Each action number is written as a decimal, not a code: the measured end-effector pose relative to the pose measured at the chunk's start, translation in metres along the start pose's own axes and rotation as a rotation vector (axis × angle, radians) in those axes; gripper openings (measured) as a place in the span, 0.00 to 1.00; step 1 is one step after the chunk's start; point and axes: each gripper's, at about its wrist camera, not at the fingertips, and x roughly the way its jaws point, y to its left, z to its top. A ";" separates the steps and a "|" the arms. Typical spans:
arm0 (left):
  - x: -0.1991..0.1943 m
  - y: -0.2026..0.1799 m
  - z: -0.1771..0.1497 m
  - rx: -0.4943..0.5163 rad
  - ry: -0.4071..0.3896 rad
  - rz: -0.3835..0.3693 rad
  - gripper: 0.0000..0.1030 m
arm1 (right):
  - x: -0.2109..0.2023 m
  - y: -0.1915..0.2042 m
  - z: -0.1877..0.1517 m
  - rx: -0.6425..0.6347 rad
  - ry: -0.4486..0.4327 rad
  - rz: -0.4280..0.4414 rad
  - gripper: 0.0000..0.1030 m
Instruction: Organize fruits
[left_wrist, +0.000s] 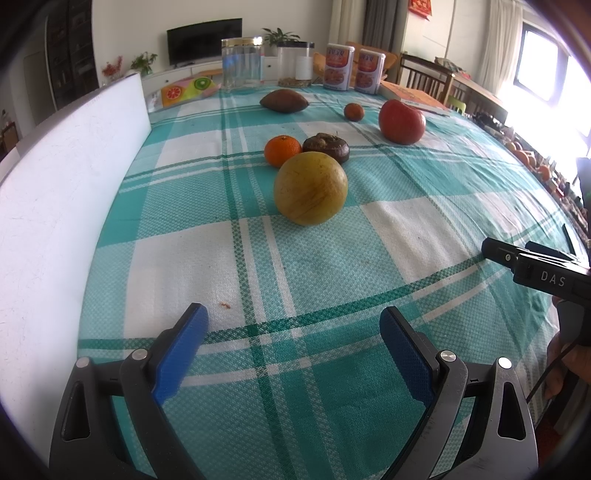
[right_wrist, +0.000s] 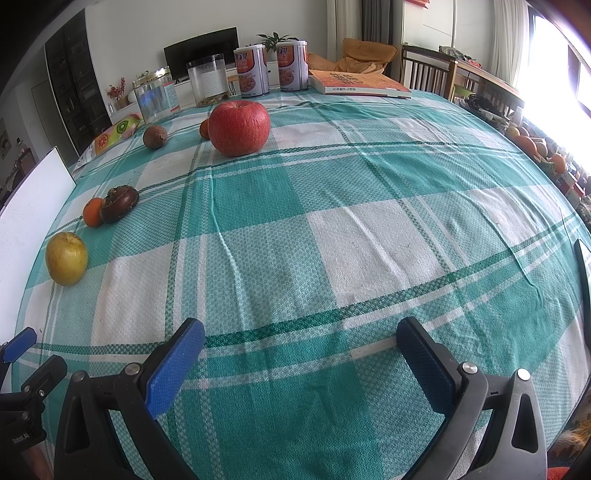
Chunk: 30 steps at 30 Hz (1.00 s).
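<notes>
**Left wrist view: both claws wide and empty over the cloth**

On my left camera the left gripper (left_wrist: 293, 325) has its blue pads spread wide with nothing between them, poised over the checked tablecloth (left_wrist: 332, 251). Straight ahead sits the yellow fruit (left_wrist: 310, 188); just behind it a mandarin (left_wrist: 282, 150) and a dark brown fruit (left_wrist: 326, 147) sit side by side, seemingly touching. Farther back lie a red apple (left_wrist: 402, 121), a smaller orange (left_wrist: 354, 112) and a brown oval fruit (left_wrist: 283, 100). A white board (left_wrist: 66, 177) stands along the left edge.

On my right camera the right gripper (right_wrist: 301, 338) is likewise fully spread and holds nothing. The apple lies well ahead of it, the yellow fruit far off left. Jars (right_wrist: 210, 79), tins (right_wrist: 253, 70) and a book (right_wrist: 358, 83) line the far edge.
</notes>
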 end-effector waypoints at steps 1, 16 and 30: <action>0.000 0.000 0.000 0.003 0.003 -0.005 0.94 | 0.000 0.000 0.000 0.000 0.000 0.000 1.00; -0.013 0.021 0.044 -0.172 0.034 -0.138 0.94 | 0.000 0.000 0.000 -0.001 0.000 -0.001 1.00; 0.056 -0.007 0.080 -0.069 0.070 0.003 0.64 | 0.000 0.000 0.000 -0.002 0.001 -0.003 1.00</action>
